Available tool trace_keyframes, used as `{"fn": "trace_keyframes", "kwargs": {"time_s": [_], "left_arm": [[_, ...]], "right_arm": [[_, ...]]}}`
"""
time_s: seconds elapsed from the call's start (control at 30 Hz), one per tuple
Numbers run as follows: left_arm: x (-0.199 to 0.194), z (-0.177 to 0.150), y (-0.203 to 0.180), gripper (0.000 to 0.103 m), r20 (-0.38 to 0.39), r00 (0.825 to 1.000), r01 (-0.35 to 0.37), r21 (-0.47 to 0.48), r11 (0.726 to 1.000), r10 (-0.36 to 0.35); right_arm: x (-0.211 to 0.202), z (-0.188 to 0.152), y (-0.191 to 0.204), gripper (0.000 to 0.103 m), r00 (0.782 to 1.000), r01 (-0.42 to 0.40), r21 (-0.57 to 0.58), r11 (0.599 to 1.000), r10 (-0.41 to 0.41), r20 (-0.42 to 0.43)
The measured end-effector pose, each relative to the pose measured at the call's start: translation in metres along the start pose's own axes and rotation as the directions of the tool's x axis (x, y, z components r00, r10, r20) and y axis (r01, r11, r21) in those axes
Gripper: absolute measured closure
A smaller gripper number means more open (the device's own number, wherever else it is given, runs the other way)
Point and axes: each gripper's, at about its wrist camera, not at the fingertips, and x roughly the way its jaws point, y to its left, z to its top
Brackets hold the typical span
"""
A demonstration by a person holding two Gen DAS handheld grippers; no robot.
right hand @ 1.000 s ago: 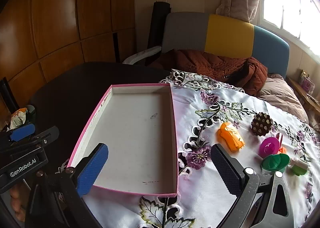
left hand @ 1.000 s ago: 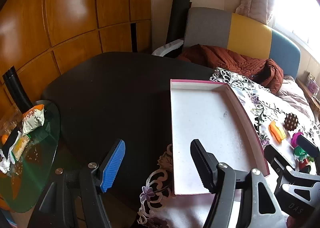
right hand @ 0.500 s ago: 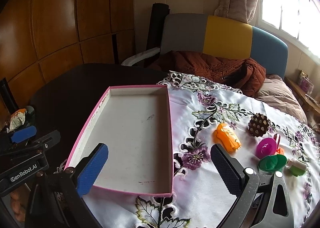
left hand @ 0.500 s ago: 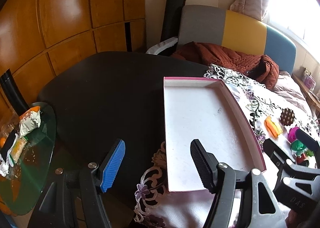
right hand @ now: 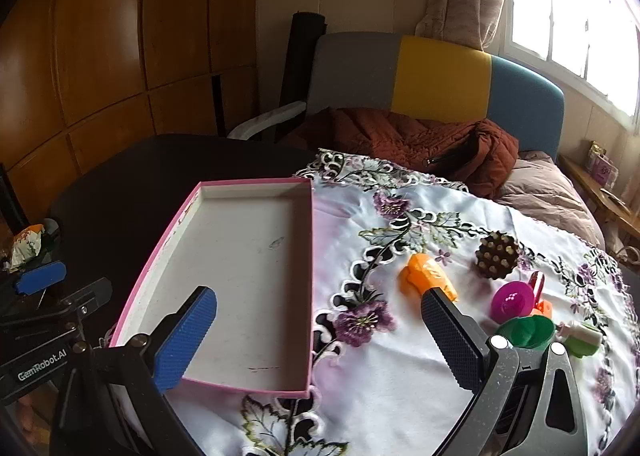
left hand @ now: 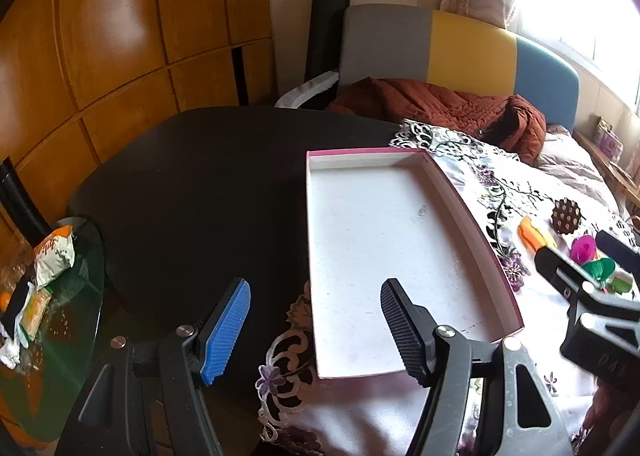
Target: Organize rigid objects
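A shallow pink-rimmed white tray [left hand: 314, 256] [right hand: 308, 256] lies empty at the edge of an embroidered tablecloth [right hand: 400, 360]. To its right lie small toys: an orange piece [right hand: 426, 274] [left hand: 534, 236], a brown spiky ball [right hand: 498, 254] [left hand: 566, 210], a magenta cup [right hand: 512, 300] [left hand: 582, 248], a green cup [right hand: 526, 330] and a small green-and-white piece [right hand: 580, 336]. My left gripper [left hand: 314, 326] hovers open over the tray's near left corner. Over the cloth, between tray and toys, my right gripper [right hand: 316, 340] is open and holds nothing.
The table [left hand: 200, 176] is dark and round, bare left of the tray. A green glass side table [left hand: 52, 320] with snack packets stands at far left. Behind the table are a grey, yellow and blue sofa [right hand: 440, 76] and a rust-brown jacket [right hand: 412, 140].
Both grippers have drifted slightly, so the tray and toys sit a little further left in the views. Nothing on the table has moved and both grippers stay open.
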Motion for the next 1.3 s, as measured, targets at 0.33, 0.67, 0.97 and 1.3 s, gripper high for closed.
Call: {"fn": "trace_keyframes", "kwargs": {"time_s": [0.33, 0.67, 0.97, 1.3], "left_arm": [[0.001, 0.003, -0.019, 0.034, -0.001, 0.996, 0.088, 0.064, 0.994, -0.088], [-0.003, 0.002, -0.053, 0.034, -0.039, 0.946, 0.323, 0.104, 0.941, -0.321], [0.005, 0.014, -0.089, 0.034, -0.124, 0.889, 0.455, 0.129, 0.881, -0.441], [0.045, 0.044, -0.186, 0.033, -0.274, 0.84, 0.524, 0.186, 0.831, -0.468]], "right_arm": [[-0.006, 0.006, -0.04, 0.0, 0.998, 0.064, 0.044, 0.997, -0.065, 0.021], [-0.023, 0.021, -0.126, 0.0, 0.986, 0.148, 0.177, 0.973, -0.159, 0.053], [-0.026, 0.005, -0.252, 0.0, 0.941, 0.312, 0.391, 0.866, -0.338, -0.001], [-0.025, -0.02, -0.304, 0.0, 0.96, 0.247, 0.591, 0.768, -0.279, -0.04]]}}
